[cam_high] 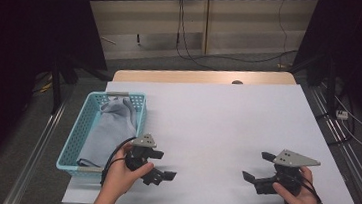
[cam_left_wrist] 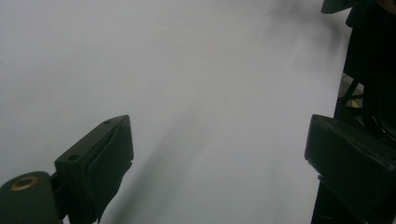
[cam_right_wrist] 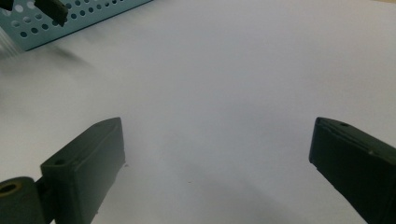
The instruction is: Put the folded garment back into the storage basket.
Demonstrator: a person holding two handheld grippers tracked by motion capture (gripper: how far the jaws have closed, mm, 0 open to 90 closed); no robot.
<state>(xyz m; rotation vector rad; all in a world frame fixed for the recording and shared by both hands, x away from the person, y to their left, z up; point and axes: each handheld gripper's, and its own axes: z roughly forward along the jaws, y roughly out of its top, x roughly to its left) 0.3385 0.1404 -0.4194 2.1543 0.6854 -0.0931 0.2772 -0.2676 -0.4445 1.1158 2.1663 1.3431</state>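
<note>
A light blue perforated basket (cam_high: 82, 122) is sitting at the left edge of the table (cam_high: 217, 120), reaching toward the near left corner, and a grey cloth (cam_high: 108, 130) is lying inside it, filling most of its length. The cloth is looking soft and rumpled, bunching higher at the far end of the basket and flattening toward the near end. In the right gripper view a strip of the basket's holed blue wall (cam_right_wrist: 70, 18) is showing at the top left.

Just right of the basket, near the front edge, the left gripper (cam_high: 162, 164) is resting in the person's left hand (cam_high: 124, 174), its jaws standing wide apart and clasping nothing; the left gripper view is showing bare white table (cam_left_wrist: 196, 70) between them. Toward the near right corner, well apart from the first, the right gripper (cam_high: 258, 165) is sitting in the right hand (cam_high: 302, 199), its jaws likewise spread and holding nothing, pointing leftward across the table surface (cam_right_wrist: 224, 93). Each is carrying a grey three-cornered plate on top.

The table is wearing a plain white covering, with a wooden strip (cam_high: 201, 76) showing along its far edge. Beyond it, grey floor (cam_high: 183, 62) is running to a pale panelled wall (cam_high: 247, 23), with black cables (cam_high: 185, 37) hanging down and trailing over the floor, and dark stands are flanking both sides.
</note>
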